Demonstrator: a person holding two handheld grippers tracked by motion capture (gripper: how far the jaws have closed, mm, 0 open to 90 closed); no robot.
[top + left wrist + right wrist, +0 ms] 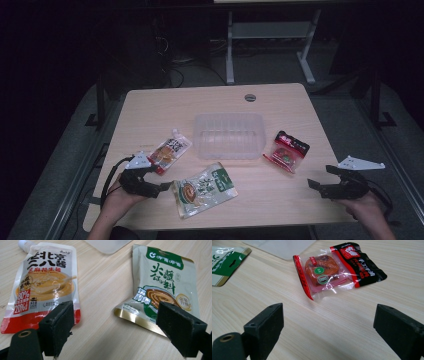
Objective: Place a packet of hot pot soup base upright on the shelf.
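A clear plastic tray (229,136) stands in the middle of the wooden table (280,105). Left of it lies an orange and white spouted sauce pouch (169,150) (45,282). A green and cream sauce packet (203,188) (165,287) lies near the front. A red and black snack packet (286,150) (337,270) lies right of the tray. My left gripper (156,181) (122,332) rests low at the front left, open, between the pouch and the green packet. At the front right my right gripper (320,176) (328,333) stands open, short of the red packet.
A round cable hole (250,97) sits near the table's far edge. White desk legs (230,55) and dark floor lie beyond the table. Bare wood stretches between the green packet and my right gripper.
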